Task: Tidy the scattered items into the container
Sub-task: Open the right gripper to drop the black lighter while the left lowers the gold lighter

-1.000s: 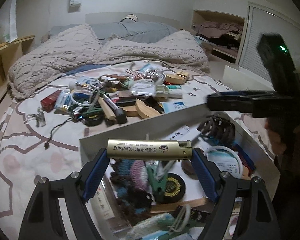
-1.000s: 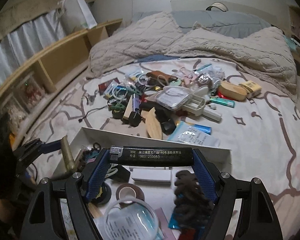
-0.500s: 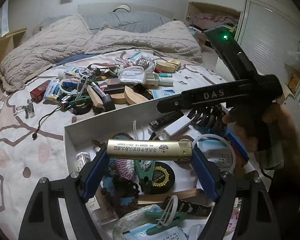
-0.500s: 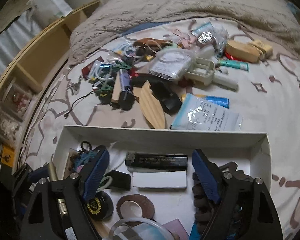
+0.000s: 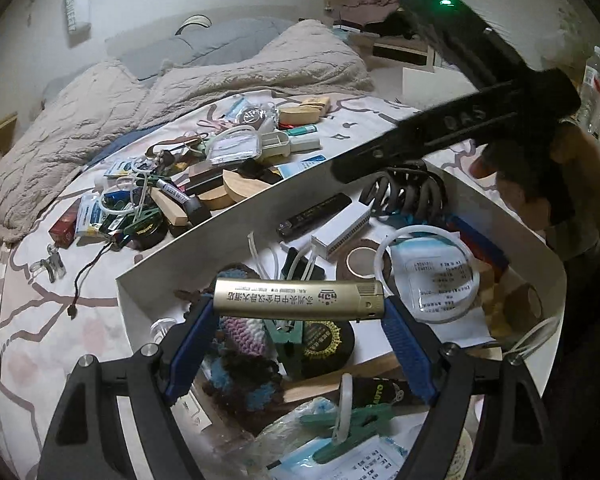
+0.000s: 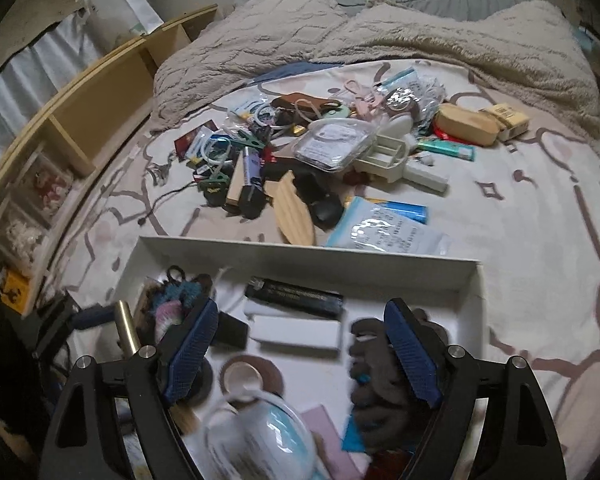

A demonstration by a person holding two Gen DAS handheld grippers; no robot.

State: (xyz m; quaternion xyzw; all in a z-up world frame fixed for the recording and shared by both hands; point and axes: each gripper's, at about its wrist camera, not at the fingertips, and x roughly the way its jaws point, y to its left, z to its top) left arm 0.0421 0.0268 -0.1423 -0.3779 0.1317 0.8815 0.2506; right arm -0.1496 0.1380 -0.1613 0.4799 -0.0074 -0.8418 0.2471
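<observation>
The white container (image 6: 308, 258) is crowded along its near and left parts by a yarn bundle (image 6: 176, 300), a tape roll (image 6: 248, 376) and a dark hair claw (image 6: 380, 356); bare floor is seen only beside the black lighter (image 6: 294, 295), toward the far wall. Beyond that wall, the item pile (image 6: 300, 160) blocks the middle of the bed, while open sheet (image 6: 540, 232) is left to the right. The right gripper (image 5: 452, 128) is stretched across the container's far corner.

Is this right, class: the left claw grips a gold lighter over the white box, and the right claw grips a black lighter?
Not quite. The right claw is open and holds nothing; the black lighter lies in the white box, as the right wrist view shows. The left claw does grip the gold lighter.
</observation>
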